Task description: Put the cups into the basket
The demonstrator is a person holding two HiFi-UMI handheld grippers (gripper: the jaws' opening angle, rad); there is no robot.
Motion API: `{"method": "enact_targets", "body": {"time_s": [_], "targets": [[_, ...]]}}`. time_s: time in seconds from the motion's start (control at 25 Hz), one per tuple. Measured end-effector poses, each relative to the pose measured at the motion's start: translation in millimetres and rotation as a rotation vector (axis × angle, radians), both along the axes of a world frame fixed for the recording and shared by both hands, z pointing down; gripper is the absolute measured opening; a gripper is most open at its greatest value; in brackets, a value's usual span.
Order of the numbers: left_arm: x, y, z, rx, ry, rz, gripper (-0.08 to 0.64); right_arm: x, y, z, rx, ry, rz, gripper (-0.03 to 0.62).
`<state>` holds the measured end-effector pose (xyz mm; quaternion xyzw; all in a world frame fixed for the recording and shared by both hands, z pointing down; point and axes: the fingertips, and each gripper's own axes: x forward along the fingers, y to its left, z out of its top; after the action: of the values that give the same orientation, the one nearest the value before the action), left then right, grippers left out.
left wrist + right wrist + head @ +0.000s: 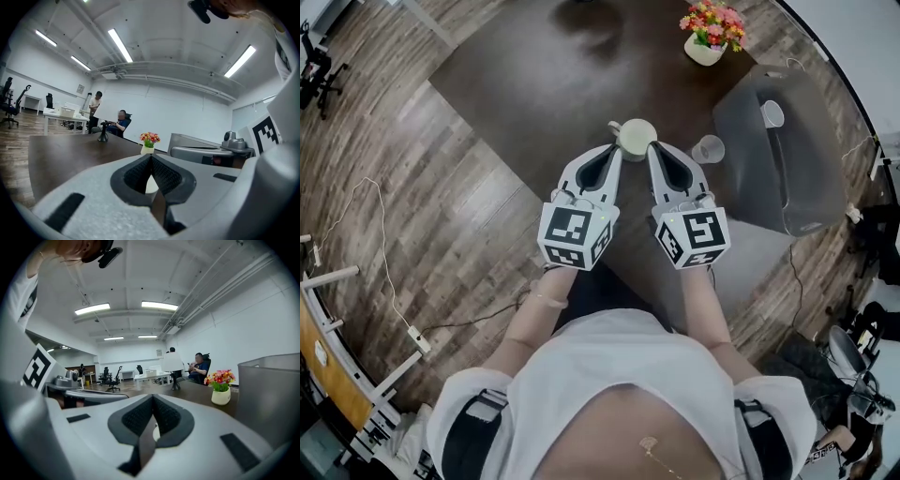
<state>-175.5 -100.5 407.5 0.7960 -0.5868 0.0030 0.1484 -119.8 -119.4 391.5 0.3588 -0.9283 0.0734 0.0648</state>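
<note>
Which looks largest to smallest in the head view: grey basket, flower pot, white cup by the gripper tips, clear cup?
1. grey basket
2. flower pot, counting its flowers
3. white cup
4. clear cup
The two cups look nearly alike, so their order is unsure.

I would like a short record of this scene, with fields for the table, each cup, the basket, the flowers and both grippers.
table: dark brown
white cup: on the table, just ahead of both gripper tips
clear cup: on the table, beside the basket
basket: grey, at the table's right side
cup in basket: one, pale
flower pot: white, at the far side of the table
left gripper: jaws together, holds nothing
right gripper: jaws together, holds nothing
</note>
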Motion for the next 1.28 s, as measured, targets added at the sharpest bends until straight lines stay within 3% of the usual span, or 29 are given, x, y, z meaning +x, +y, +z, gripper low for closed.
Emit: {"method": "enact_targets", "body": {"time_s": [0.56, 0.76, 1.12, 1.28], "targets": [[-21.0, -11.9, 20.7, -0.034, 0.042, -0.006, 0.011, -17.1, -17.0, 23.8, -0.042, 0.077, 0.007, 0.014], [-27.0, -18.7, 26.2, -0.045, 0.051, -0.005, 0.011, -22.5, -22.5, 31.5, -0.062, 0.126, -0.040, 0.021], [-35.2, -34.7, 32.9, -0.050, 0.075, -0.004, 0.011, -38.4, -27.8, 57.5, -0.169, 0.236, -0.174, 0.360], [-40.2, -43.0, 38.8, -0.060, 0.080, -0.004, 0.011, -42.0, -30.0, 66.7, -0.187, 0.327, -0.270, 0.410]]}}
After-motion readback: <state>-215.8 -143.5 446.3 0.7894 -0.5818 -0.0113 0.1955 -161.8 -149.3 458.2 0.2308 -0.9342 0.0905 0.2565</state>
